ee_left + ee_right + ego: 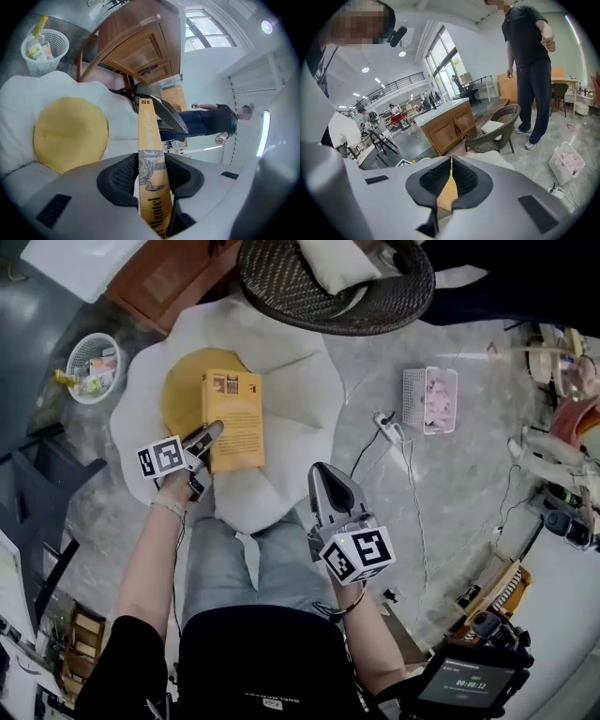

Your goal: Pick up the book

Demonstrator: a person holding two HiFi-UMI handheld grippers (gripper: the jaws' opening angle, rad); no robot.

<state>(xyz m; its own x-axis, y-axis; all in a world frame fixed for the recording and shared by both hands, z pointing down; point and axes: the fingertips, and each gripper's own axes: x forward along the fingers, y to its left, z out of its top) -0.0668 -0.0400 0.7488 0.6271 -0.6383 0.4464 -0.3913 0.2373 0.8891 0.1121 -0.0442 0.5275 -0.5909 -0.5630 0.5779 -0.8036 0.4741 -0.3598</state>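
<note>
An orange book hangs above the yellow centre of a white egg-shaped cushion. My left gripper is shut on the book's near-left corner. In the left gripper view the book's spine runs upright between the dark pads and is clamped there, with the yellow centre to the left behind it. My right gripper is off to the right over my lap, shut, with nothing held. In the right gripper view its tips meet, and a sliver of orange shows behind them.
A wicker chair with a pillow stands beyond the cushion, next to a wooden cabinet. A white bin is at the left, a white crate and a power strip at the right. A person stands nearby.
</note>
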